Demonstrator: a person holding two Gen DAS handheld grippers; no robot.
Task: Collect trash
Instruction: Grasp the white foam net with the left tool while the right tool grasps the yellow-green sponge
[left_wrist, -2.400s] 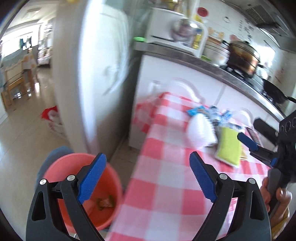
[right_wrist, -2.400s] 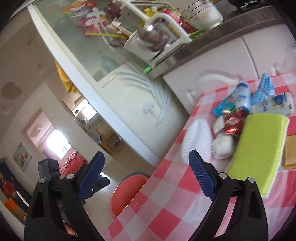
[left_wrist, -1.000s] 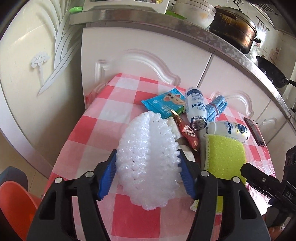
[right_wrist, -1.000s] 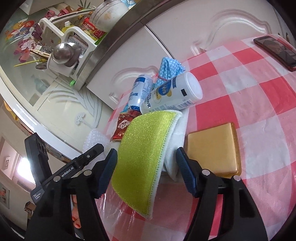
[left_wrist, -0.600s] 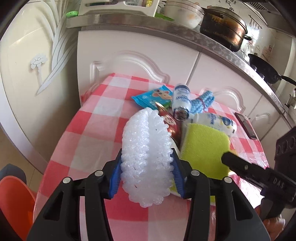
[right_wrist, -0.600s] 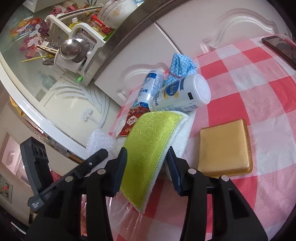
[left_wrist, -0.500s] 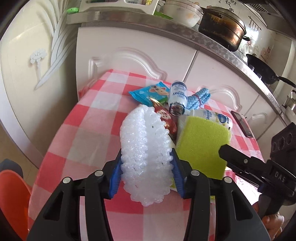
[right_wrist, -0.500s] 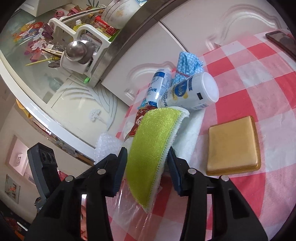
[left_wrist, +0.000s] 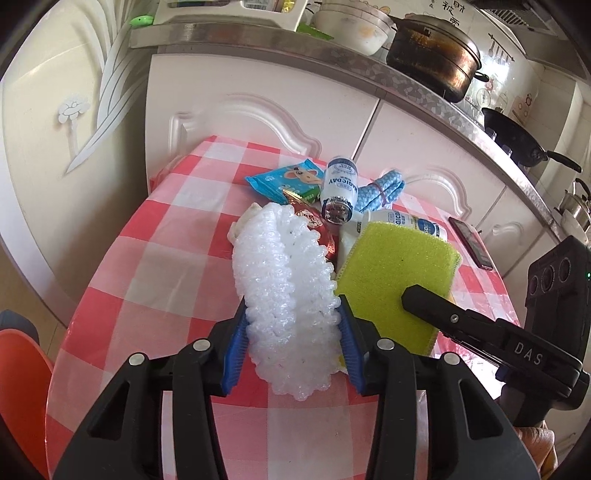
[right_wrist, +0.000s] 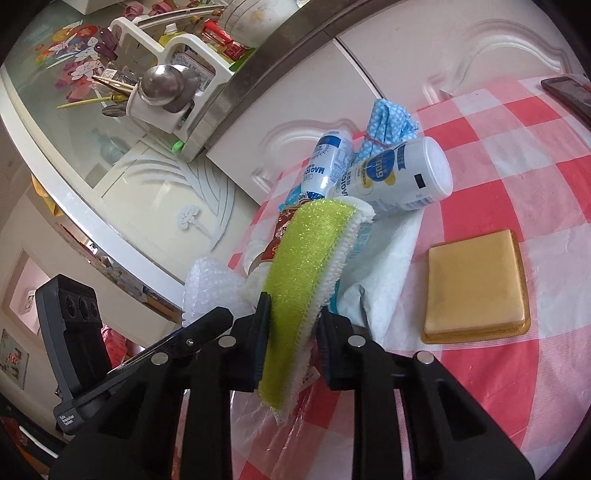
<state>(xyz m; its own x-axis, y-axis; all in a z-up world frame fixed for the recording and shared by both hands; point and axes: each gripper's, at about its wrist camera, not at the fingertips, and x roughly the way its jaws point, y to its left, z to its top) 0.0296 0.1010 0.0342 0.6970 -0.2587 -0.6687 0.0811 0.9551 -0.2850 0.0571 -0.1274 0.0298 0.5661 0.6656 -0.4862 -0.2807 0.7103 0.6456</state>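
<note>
On the red-and-white checked table (left_wrist: 166, 258) lies a pile of trash. My left gripper (left_wrist: 293, 314) is shut on a white foam net (left_wrist: 280, 266), squeezing it narrow as the jaws finish closing. The right gripper (right_wrist: 293, 306) has its jaws closing on a green sponge (right_wrist: 306, 251), and the pads press its two faces. That sponge (left_wrist: 395, 266) stands tilted on edge just right of the foam net. An orange bin (left_wrist: 18, 387) shows at the lower left, below the table edge.
Behind the held items lie two white bottles (left_wrist: 340, 184) (right_wrist: 399, 181), a blue snack packet (left_wrist: 284, 181), a red wrapper (left_wrist: 314, 221) and a blue cloth (left_wrist: 384, 188). A tan square pad (right_wrist: 476, 291) and a phone (left_wrist: 471, 243) lie to the right. White cabinets stand behind.
Both grippers have closed in. The foam net is squeezed narrower between the left pads. The green sponge has tipped from lying flat to standing on edge in the right pads.
</note>
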